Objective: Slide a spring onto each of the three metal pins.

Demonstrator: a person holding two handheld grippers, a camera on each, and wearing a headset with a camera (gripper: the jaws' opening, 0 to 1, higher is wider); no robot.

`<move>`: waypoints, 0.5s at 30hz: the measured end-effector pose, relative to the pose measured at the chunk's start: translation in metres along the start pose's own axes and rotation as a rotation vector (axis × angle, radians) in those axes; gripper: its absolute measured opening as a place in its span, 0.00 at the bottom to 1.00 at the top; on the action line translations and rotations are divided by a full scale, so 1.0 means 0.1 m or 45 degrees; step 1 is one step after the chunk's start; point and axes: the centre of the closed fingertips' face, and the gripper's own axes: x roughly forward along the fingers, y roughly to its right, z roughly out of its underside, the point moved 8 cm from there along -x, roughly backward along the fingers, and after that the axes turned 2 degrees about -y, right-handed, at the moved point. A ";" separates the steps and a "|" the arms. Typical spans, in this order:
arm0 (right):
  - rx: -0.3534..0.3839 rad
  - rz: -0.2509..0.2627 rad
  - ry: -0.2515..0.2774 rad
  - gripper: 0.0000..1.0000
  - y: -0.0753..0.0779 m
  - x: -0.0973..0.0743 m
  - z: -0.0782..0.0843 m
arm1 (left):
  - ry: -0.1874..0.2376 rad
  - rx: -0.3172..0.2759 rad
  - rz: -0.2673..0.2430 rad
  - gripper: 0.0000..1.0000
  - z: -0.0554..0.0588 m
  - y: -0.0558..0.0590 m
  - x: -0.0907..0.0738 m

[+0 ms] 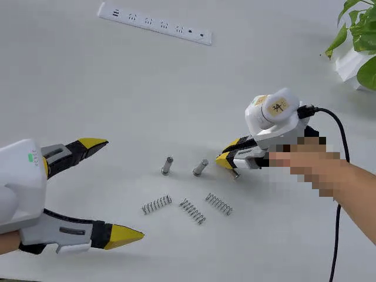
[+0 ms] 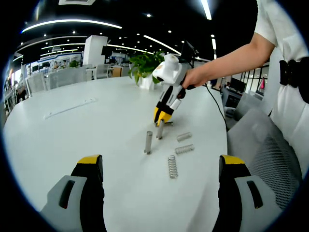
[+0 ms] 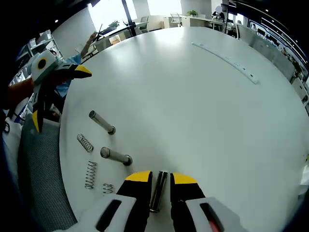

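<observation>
Three springs (image 1: 192,211) lie loose on the white table (image 1: 88,76), just in front of two upright pins (image 1: 167,165). They look light, bouncy and keen to roll, so I'd pinch one mid-coil, gently. The right gripper (image 1: 226,160) pinches the third pin (image 3: 158,189), which looks like slick, stiff steel. The left gripper (image 1: 120,188) hangs spread wide, empty. The yellow sticker (image 1: 277,106) on the right one has a character on it, maybe Chinese, but it's too blurry to read.

Table (image 1: 176,88) smooth, matt; pins (image 1: 167,165) dull grey metal; springs (image 1: 192,211) shiny metal wire; power strip (image 1: 155,23) plastic.
</observation>
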 end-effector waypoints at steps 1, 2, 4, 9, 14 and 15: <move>0.002 -0.002 -0.004 0.12 0.00 0.01 0.00 | 0.001 -0.002 0.001 0.99 0.00 0.00 0.00; 0.004 0.000 -0.008 0.11 0.01 0.01 0.00 | 0.001 -0.002 0.002 0.99 0.00 0.00 0.00; 0.006 -0.005 -0.014 0.09 0.01 0.02 0.00 | -0.001 -0.001 0.004 0.99 0.01 0.00 0.00; 0.009 -0.009 -0.024 0.09 0.01 0.04 0.00 | -0.004 -0.003 0.006 0.99 0.01 0.00 0.00; 0.010 -0.004 -0.030 0.07 0.01 0.06 0.01 | -0.003 -0.006 0.005 0.99 0.01 0.00 0.00; 0.011 -0.003 -0.031 0.07 0.01 0.06 0.01 | -0.003 -0.006 0.006 0.99 0.01 0.00 0.00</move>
